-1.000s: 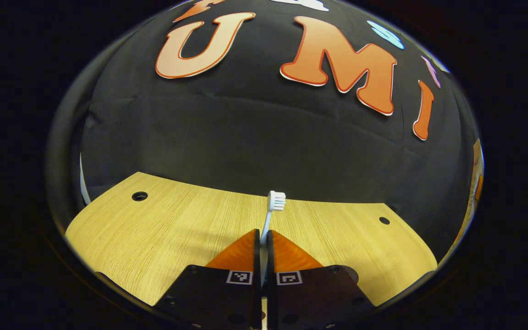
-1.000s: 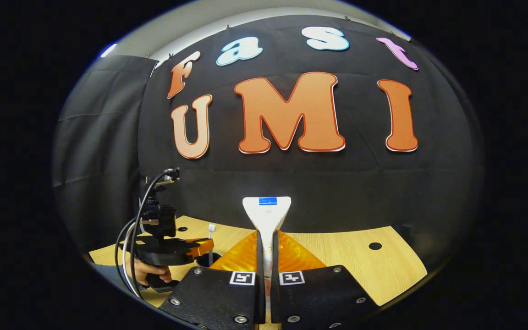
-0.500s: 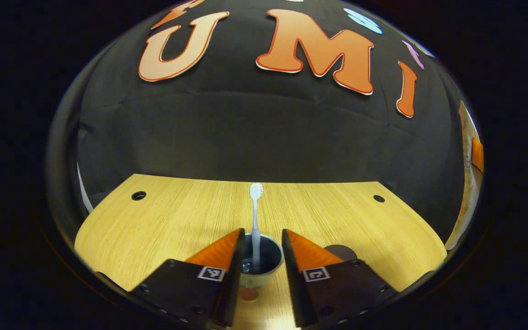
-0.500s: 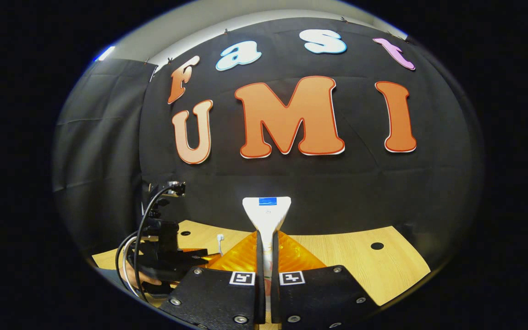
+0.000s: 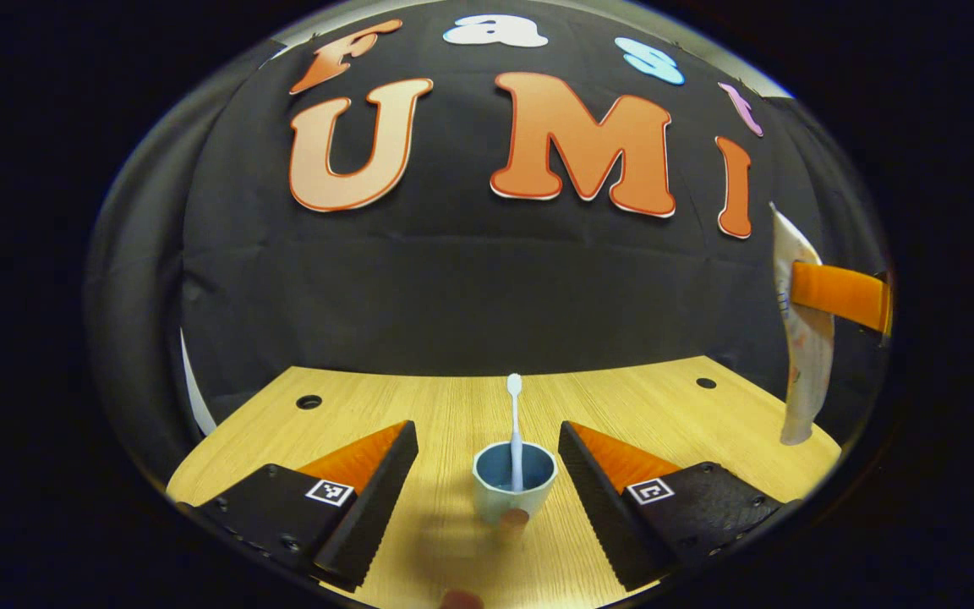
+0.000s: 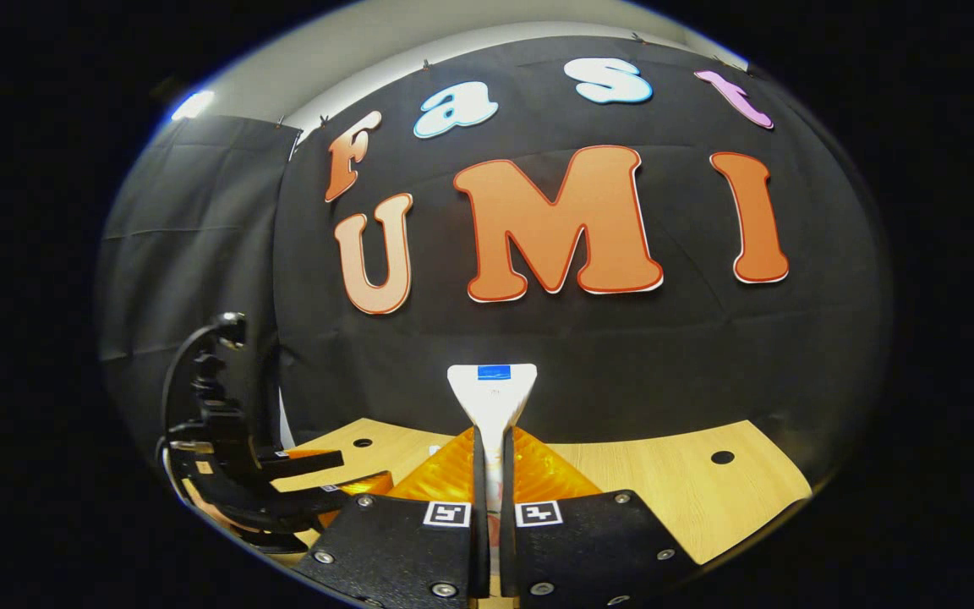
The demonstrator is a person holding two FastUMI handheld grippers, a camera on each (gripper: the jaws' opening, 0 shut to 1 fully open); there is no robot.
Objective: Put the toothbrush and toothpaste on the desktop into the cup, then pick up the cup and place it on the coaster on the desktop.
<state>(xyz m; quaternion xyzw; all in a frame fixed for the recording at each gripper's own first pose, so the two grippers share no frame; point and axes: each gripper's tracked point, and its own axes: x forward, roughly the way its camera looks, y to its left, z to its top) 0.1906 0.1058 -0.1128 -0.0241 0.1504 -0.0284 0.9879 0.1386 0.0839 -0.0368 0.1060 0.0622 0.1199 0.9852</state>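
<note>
- Left tongs [image 5: 487, 474] gape wide and empty, one finger on each side of the cup [image 5: 513, 488] on the bench [image 5: 419, 406], touching neither.
- One toothbrush [image 5: 515, 427] stands in that cup, bristles up.
- Right tongs [image 6: 491, 457] clamp the one toothpaste [image 6: 492, 393] upright, held high to the right of the left tongs.
- Toothbrush step looks done; next, I judge, the paste must come over the cup and drop in.
- Coaster: cannot tell where it lies.

Left gripper view looks low across the bench [image 5: 419, 406] toward the black cloth wall, the cup [image 5: 514, 482] near; right gripper view faces likewise from farther right; both share bench [image 6: 664, 482] and wall.
</note>
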